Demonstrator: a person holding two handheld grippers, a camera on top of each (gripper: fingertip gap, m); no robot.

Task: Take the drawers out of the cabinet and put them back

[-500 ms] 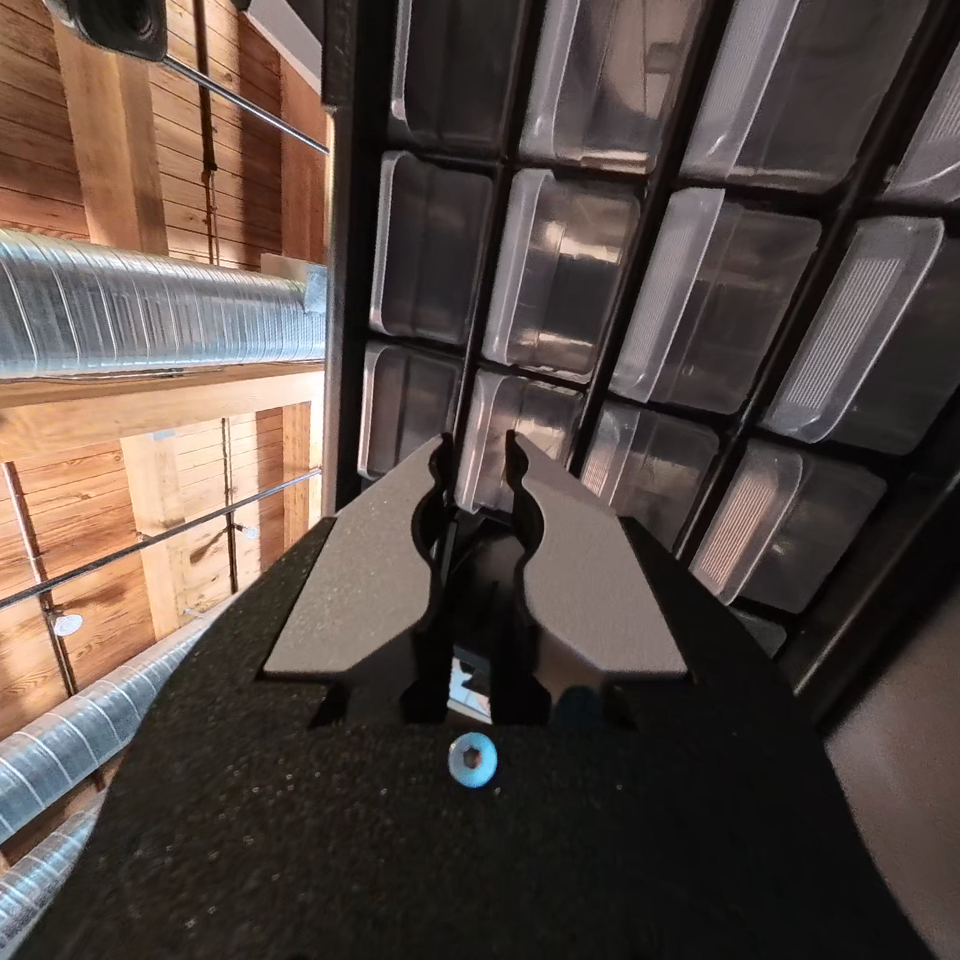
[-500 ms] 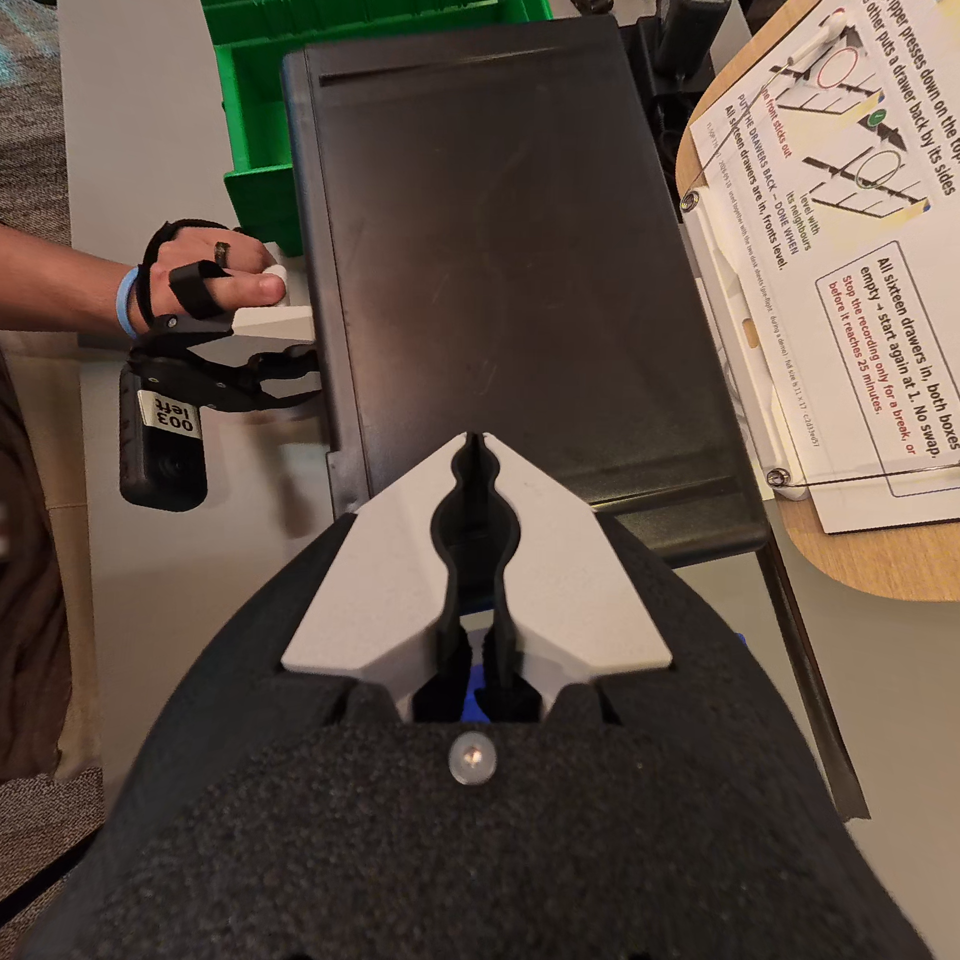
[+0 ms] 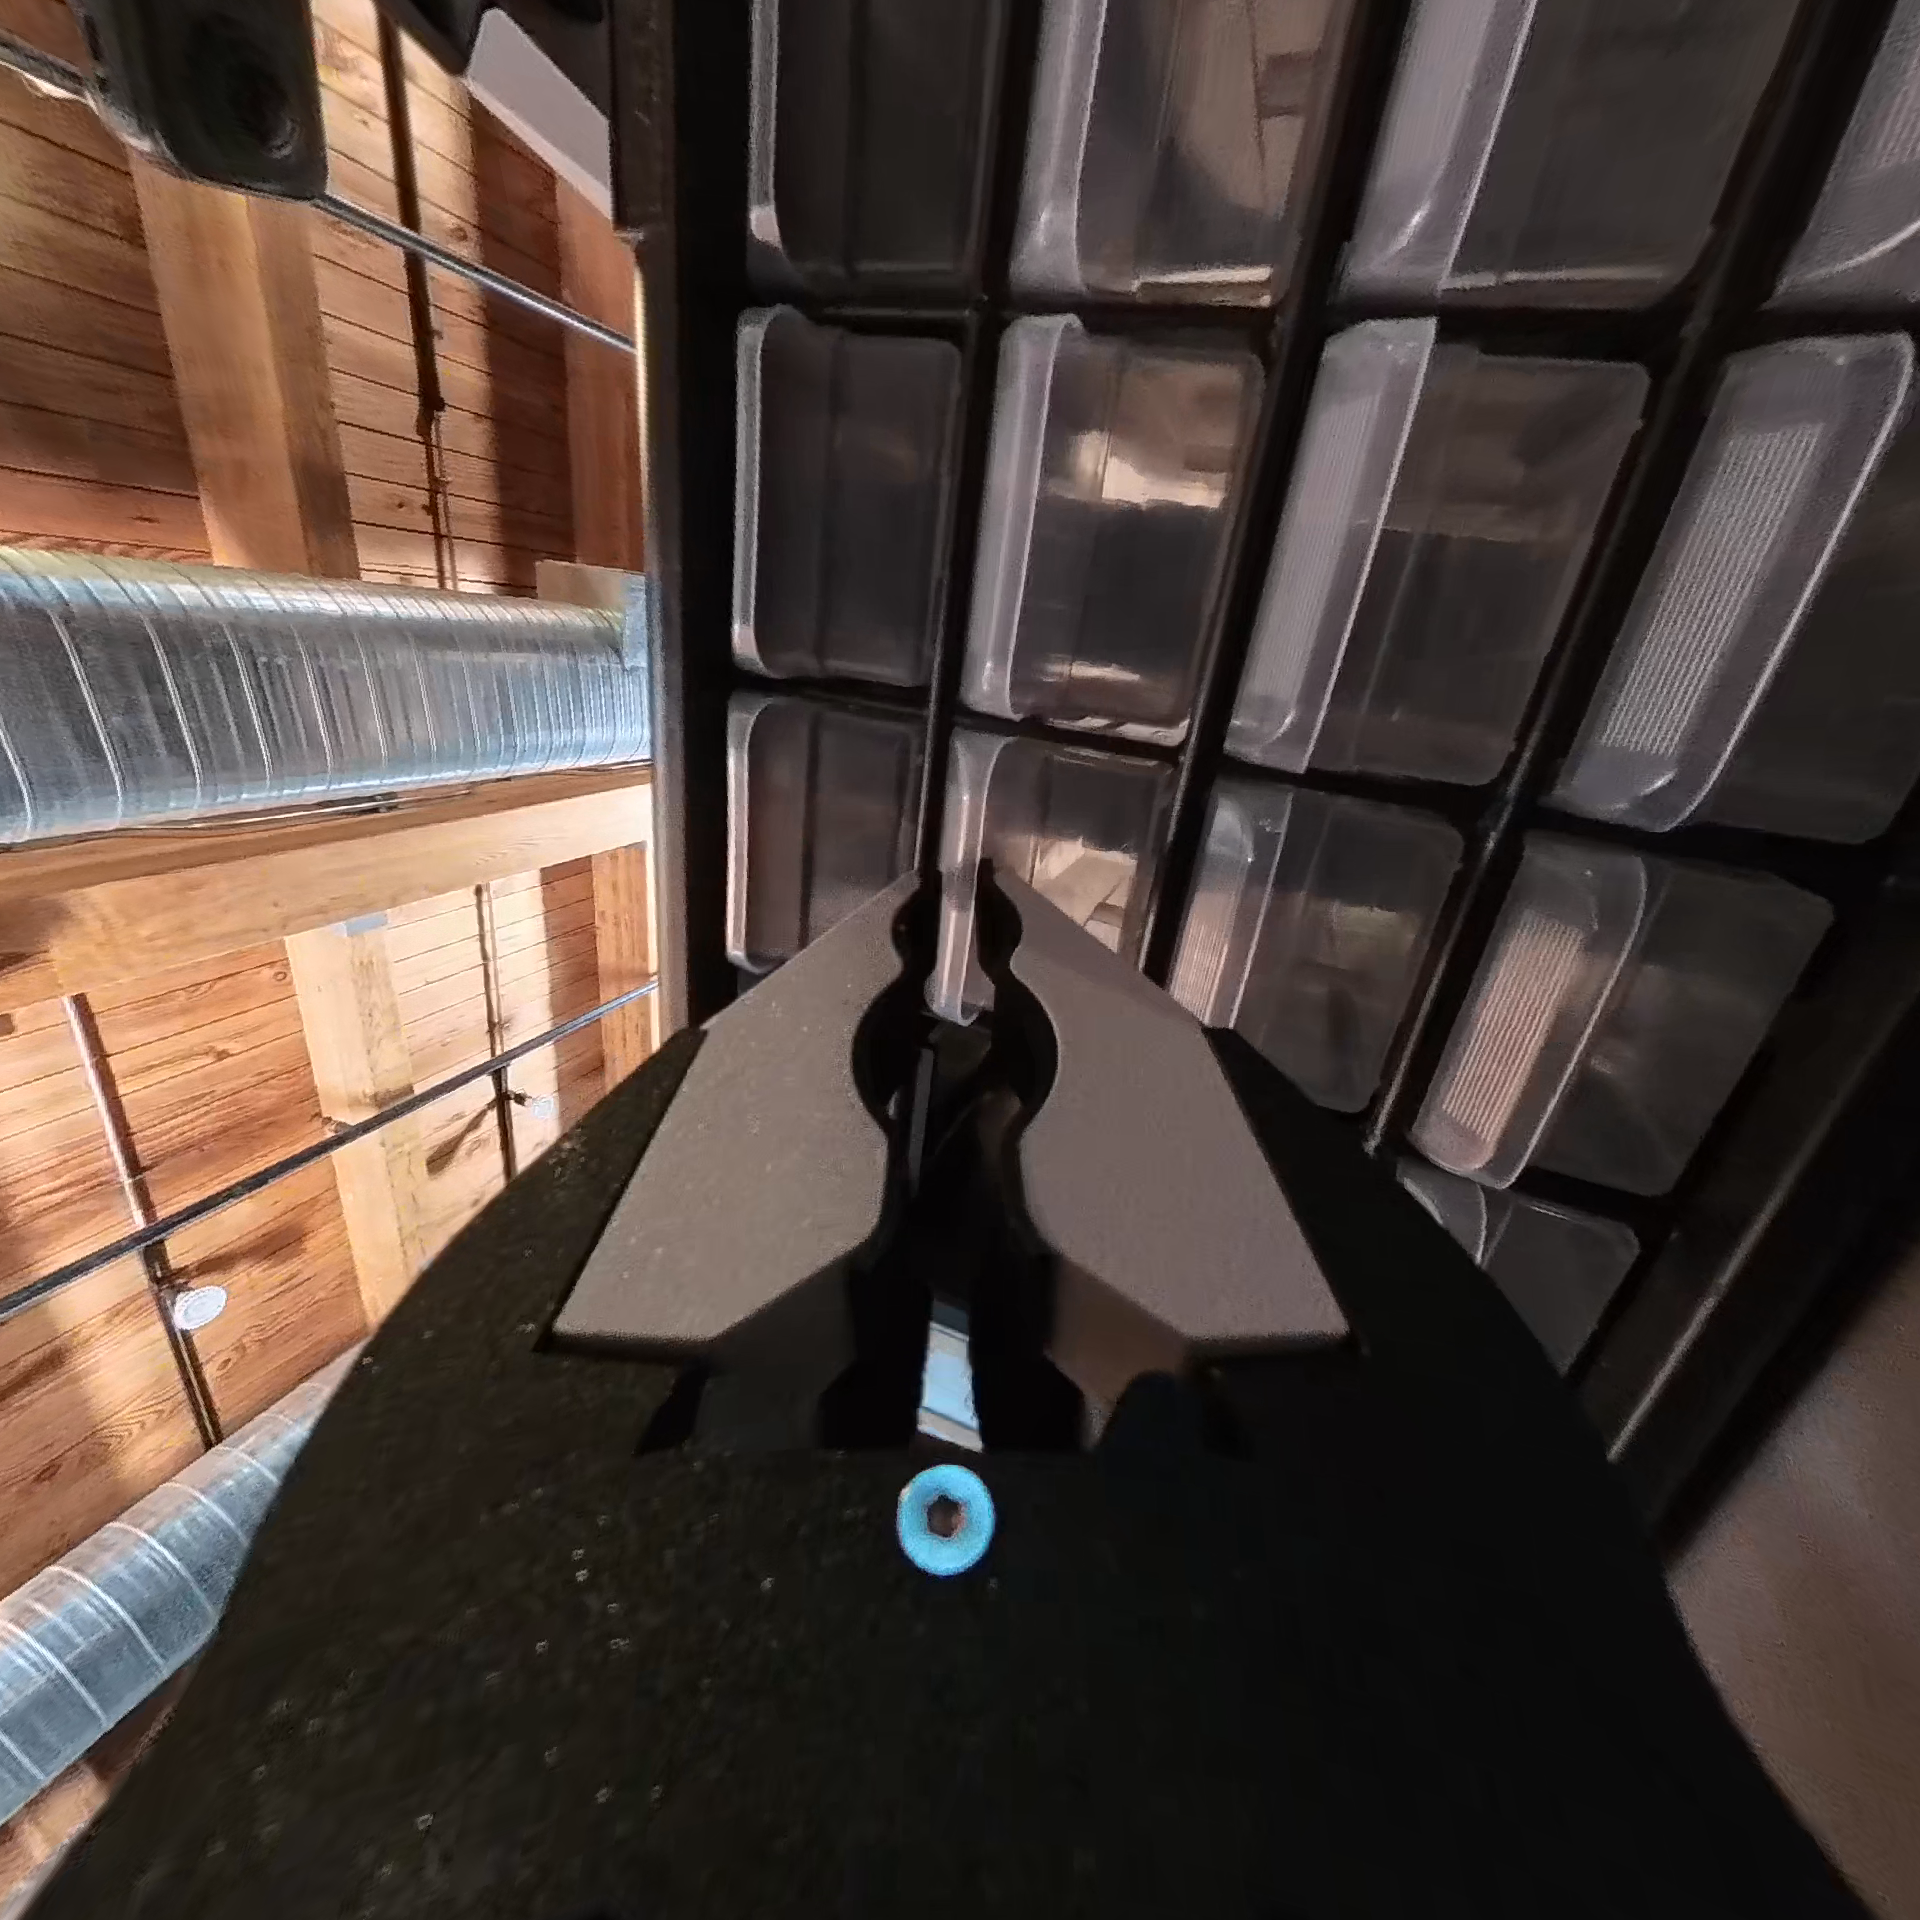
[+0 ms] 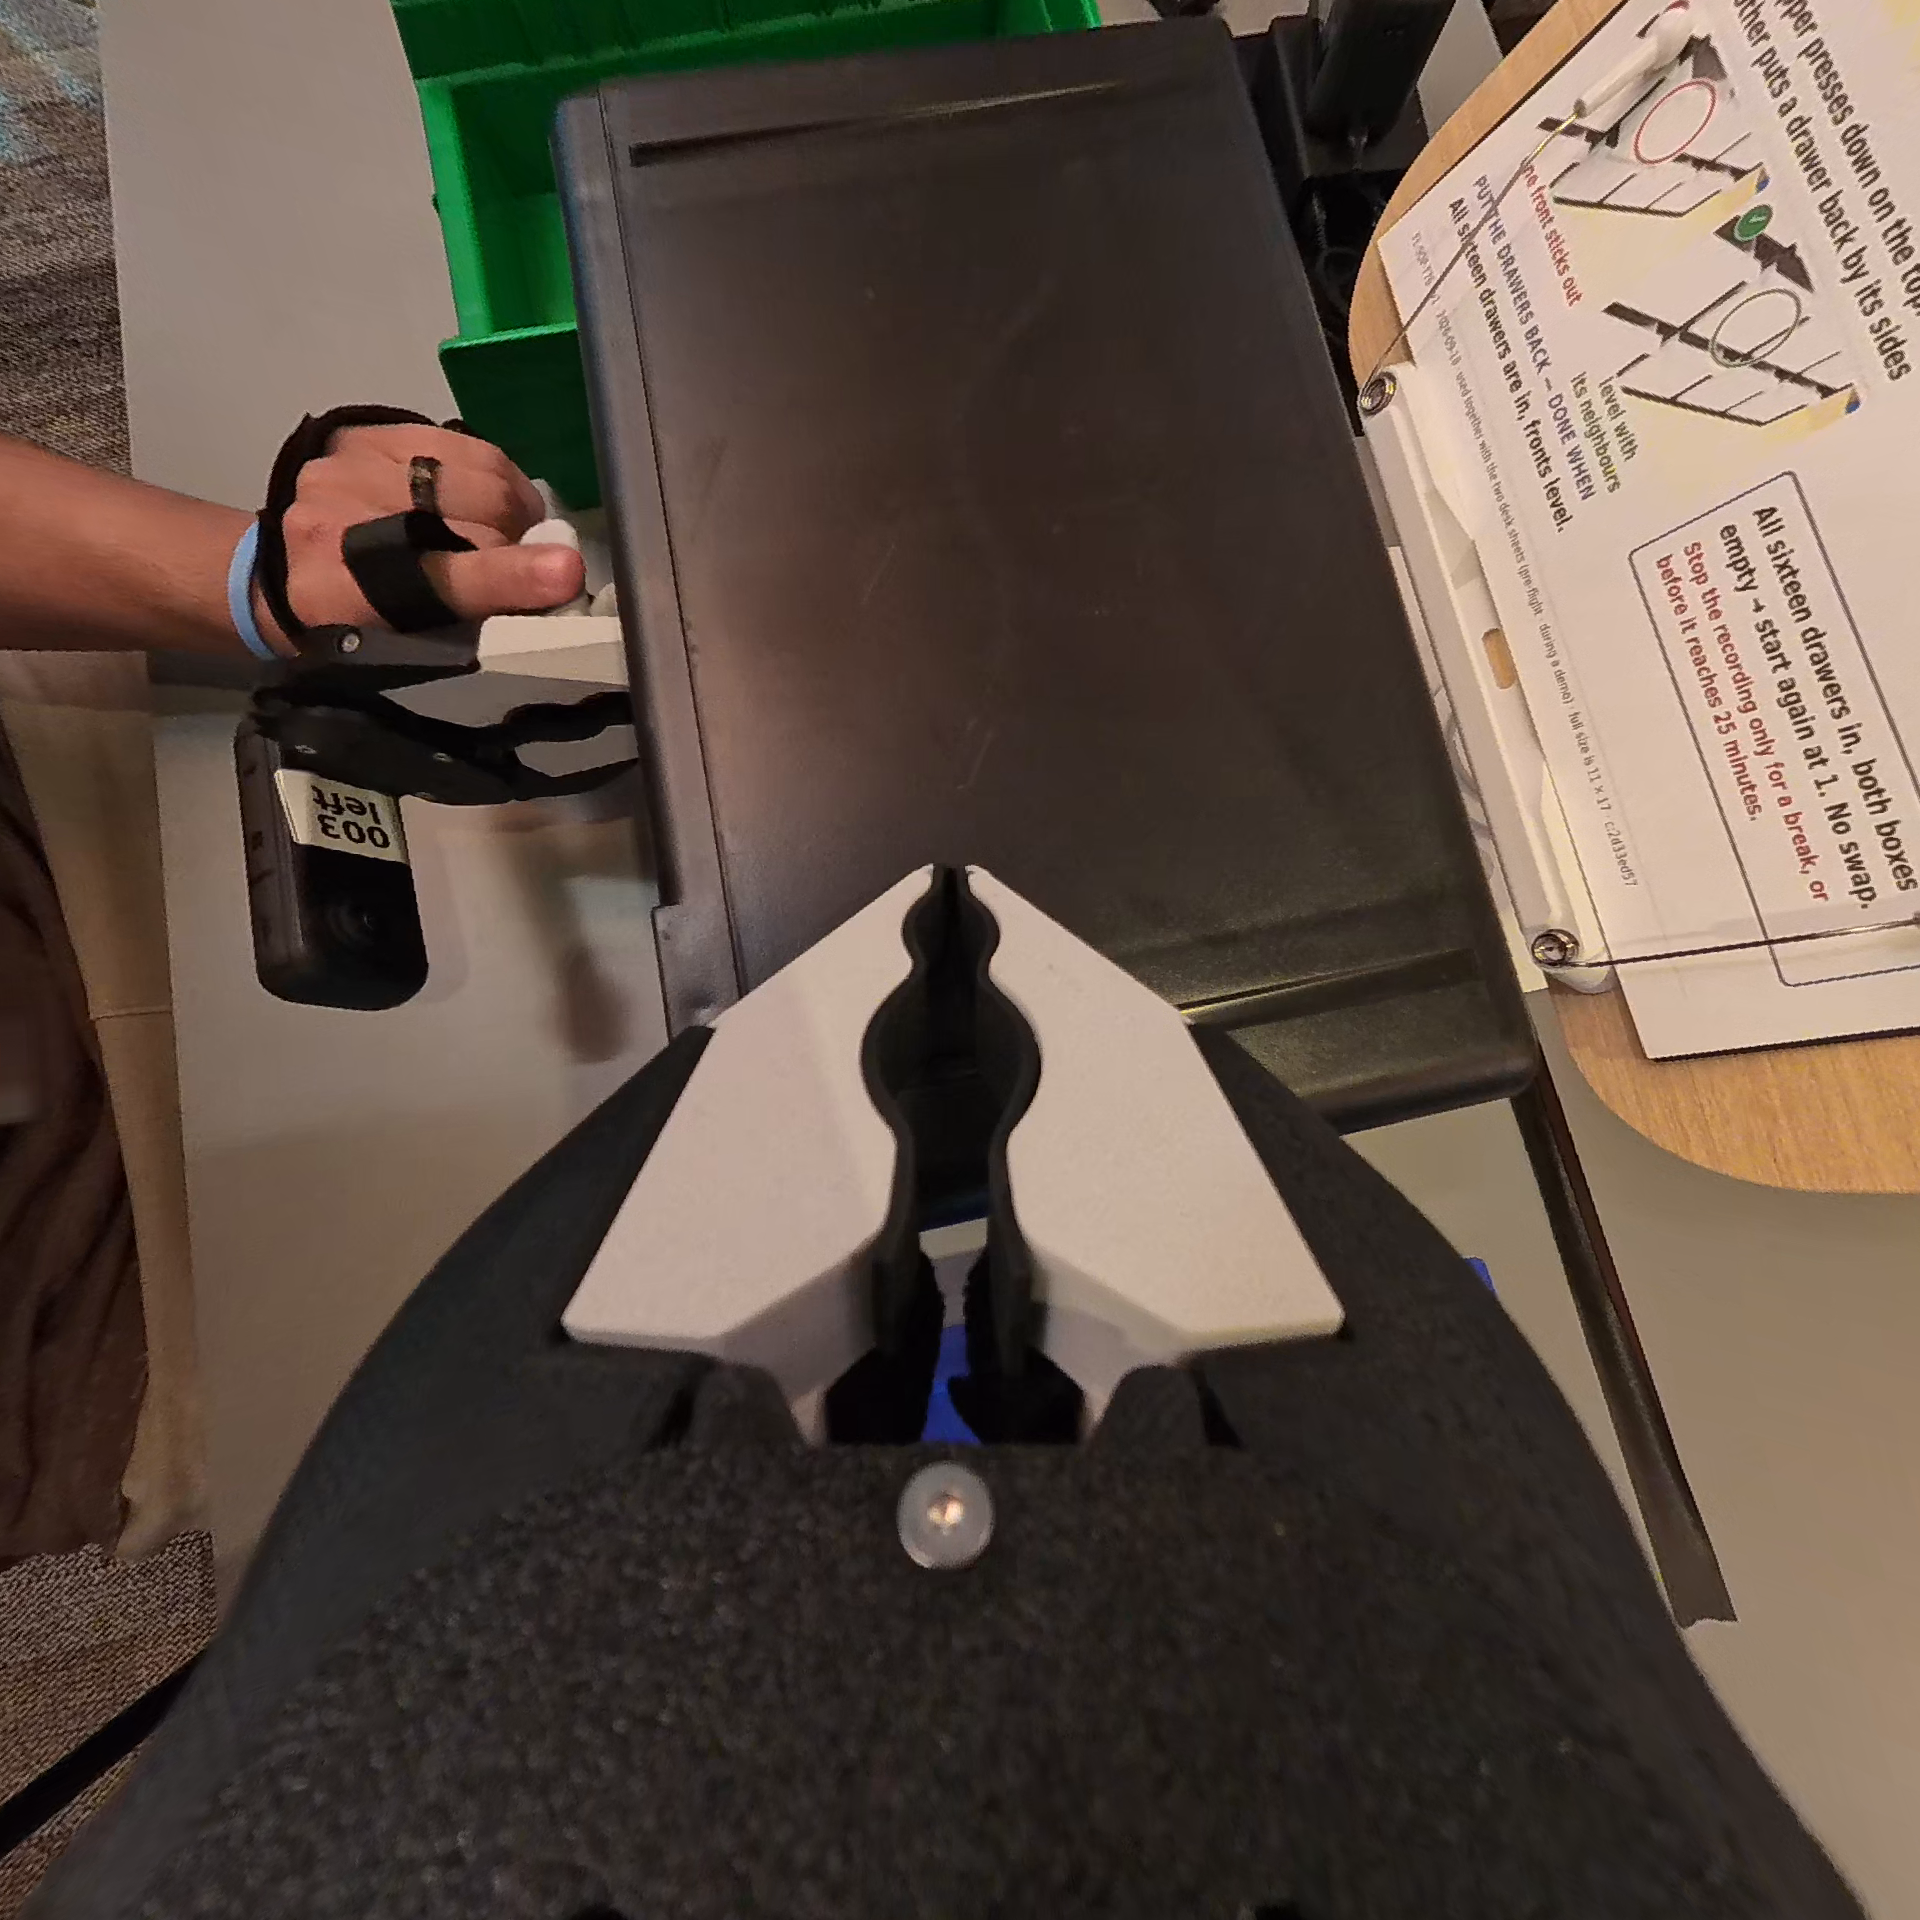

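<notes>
This looks like a workshop or lab in a timber building: a plank ceiling with bare silver ducts at nine o'clock. On the grey table stand a black parts cabinet, a green bin at eleven o'clock, and a printed instruction sheet at two o'clock.

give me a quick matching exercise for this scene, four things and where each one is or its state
Things:
1. left gripper
2. right gripper
3. green bin
4. instruction sheet

States or places:
a. behind the cabinet
b. shut, holding nothing
c. on the round wooden board
d. shut on a drawer handle

Pairs: 1-d, 2-b, 3-a, 4-c
</notes>
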